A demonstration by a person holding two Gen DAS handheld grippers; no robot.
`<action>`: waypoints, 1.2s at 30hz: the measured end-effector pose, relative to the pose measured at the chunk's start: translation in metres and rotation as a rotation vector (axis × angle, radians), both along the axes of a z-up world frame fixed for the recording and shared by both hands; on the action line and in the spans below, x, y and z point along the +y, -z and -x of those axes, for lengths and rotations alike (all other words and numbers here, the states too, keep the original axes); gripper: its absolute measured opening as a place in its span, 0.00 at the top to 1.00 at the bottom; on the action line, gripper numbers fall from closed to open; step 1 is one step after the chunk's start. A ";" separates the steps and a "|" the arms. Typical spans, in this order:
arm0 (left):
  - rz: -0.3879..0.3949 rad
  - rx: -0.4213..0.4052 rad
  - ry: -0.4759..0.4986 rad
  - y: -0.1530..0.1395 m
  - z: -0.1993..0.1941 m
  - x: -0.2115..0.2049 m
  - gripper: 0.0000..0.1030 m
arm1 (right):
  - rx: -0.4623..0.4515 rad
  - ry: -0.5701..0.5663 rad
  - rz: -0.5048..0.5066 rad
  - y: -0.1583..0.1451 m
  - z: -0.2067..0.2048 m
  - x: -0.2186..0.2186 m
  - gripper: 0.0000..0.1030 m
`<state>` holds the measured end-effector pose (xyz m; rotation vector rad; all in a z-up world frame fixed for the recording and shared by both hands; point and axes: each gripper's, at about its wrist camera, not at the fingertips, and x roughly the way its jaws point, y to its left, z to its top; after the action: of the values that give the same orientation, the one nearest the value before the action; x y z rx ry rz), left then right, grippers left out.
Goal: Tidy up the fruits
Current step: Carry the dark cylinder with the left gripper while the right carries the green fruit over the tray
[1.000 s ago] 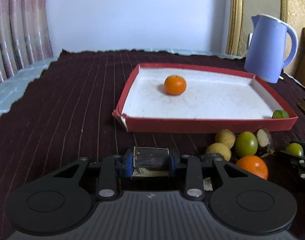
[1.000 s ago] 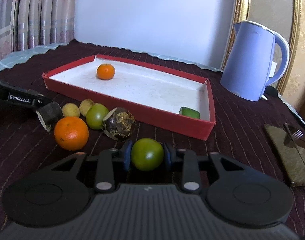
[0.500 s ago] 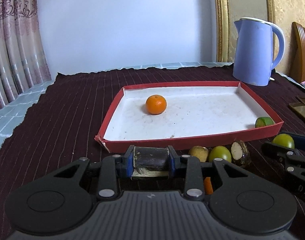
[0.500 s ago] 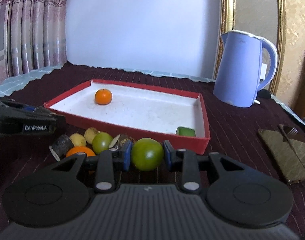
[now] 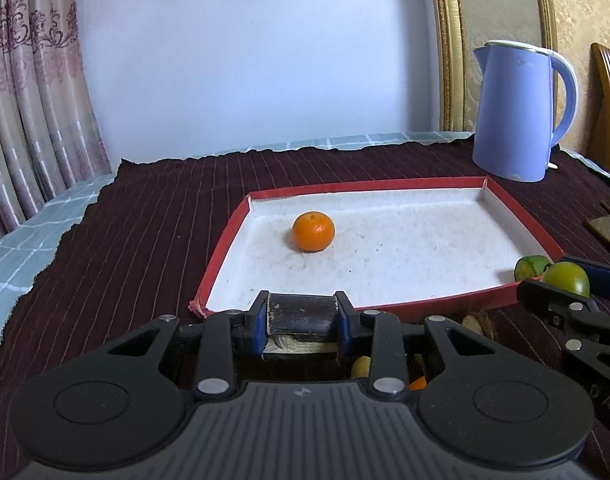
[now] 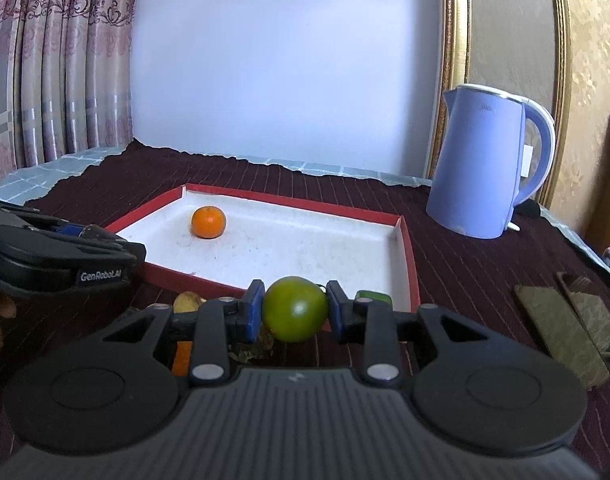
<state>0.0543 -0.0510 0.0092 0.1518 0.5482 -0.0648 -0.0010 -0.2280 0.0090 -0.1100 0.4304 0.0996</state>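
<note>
My left gripper is shut on a dark cylindrical piece with a pale cut end, held above the near rim of the red tray. My right gripper is shut on a round green fruit, lifted over the tray's near right corner; the same fruit shows in the left wrist view. One orange lies on the tray's white floor. A small green fruit sits in the near right corner. Loose fruits lie on the cloth below the grippers, mostly hidden.
A lilac electric kettle stands behind the tray at the right. Flat dark objects lie on the maroon striped cloth at the far right. The left gripper's body crosses the left side of the right wrist view.
Both grippers have risen with their loads, so the tray and the loose fruits sit lower in each view. The left gripper also shifted sideways, toward the tray's near left corner.
</note>
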 end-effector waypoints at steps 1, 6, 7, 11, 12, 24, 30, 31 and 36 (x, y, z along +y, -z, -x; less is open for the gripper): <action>-0.002 0.000 0.001 -0.001 -0.001 -0.001 0.69 | -0.001 0.000 0.001 -0.001 -0.001 0.000 0.71; -0.007 0.009 0.002 -0.002 -0.010 -0.006 0.69 | -0.006 -0.002 -0.005 -0.006 -0.005 0.000 0.71; -0.006 0.011 0.002 -0.003 -0.012 -0.006 0.69 | -0.008 -0.001 -0.005 -0.007 -0.006 -0.001 0.71; -0.013 0.013 0.001 -0.005 -0.019 -0.010 0.69 | -0.011 -0.002 -0.003 -0.011 -0.012 -0.002 0.71; -0.016 0.011 0.000 -0.006 -0.020 -0.010 0.69 | -0.012 -0.003 -0.002 -0.012 -0.014 -0.002 0.71; -0.052 0.038 -0.011 -0.005 -0.050 -0.022 0.69 | -0.017 -0.011 0.020 -0.025 -0.038 -0.002 0.71; -0.059 0.057 -0.018 -0.004 -0.067 -0.029 0.69 | -0.006 -0.006 0.007 -0.030 -0.055 -0.006 0.71; -0.062 0.060 -0.020 -0.003 -0.070 -0.030 0.69 | -0.005 -0.004 0.008 -0.030 -0.058 -0.007 0.71; -0.073 0.071 -0.033 0.000 -0.082 -0.033 0.69 | 0.006 0.003 0.014 -0.031 -0.073 -0.008 0.71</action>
<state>0.1360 -0.0844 0.0088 0.2126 0.6245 -0.0185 0.0722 -0.2362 0.0399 -0.1224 0.4376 0.0943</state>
